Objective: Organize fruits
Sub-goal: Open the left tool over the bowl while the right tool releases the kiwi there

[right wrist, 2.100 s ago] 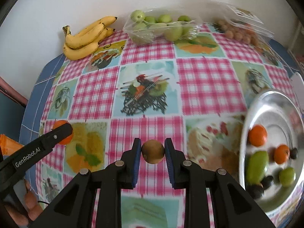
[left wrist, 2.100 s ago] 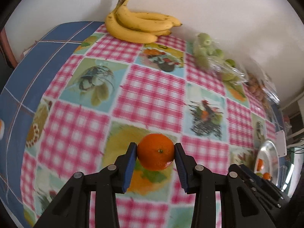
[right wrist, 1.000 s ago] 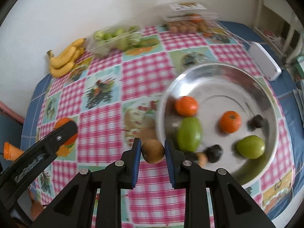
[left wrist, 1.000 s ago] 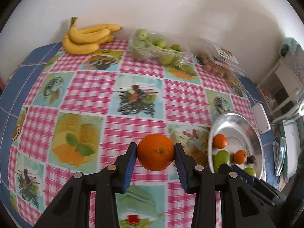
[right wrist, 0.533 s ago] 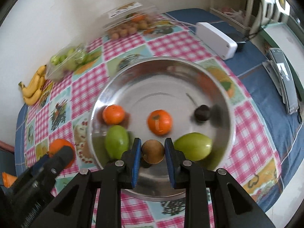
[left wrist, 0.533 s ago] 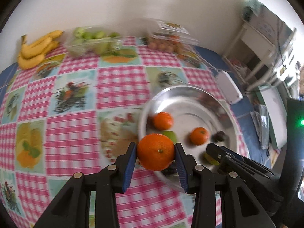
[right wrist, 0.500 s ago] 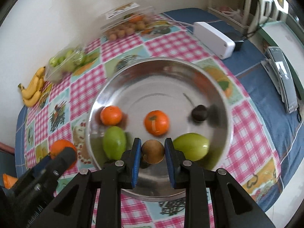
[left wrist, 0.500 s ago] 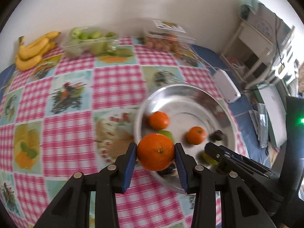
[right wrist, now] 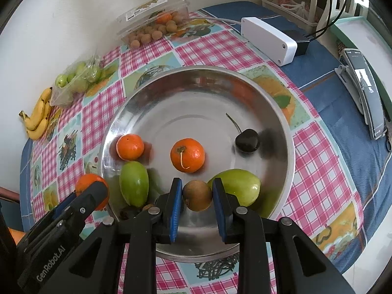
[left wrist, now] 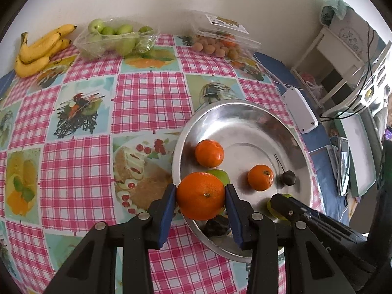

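Note:
My left gripper is shut on an orange and holds it over the near left rim of a steel bowl. My right gripper is shut on a small brown kiwi above the near inside of the same bowl. Inside the bowl lie two tangerines, two green fruits and a dark cherry. The left gripper with its orange shows at the bowl's left rim in the right wrist view.
Bananas, a bag of green fruit and a clear box of small brown fruit line the wall side of the checked tablecloth. A white adapter and a phone lie right of the bowl.
Both grippers have carried their fruit rightward across the table to the steel bowl. Over the last half second they have settled over it and barely moved.

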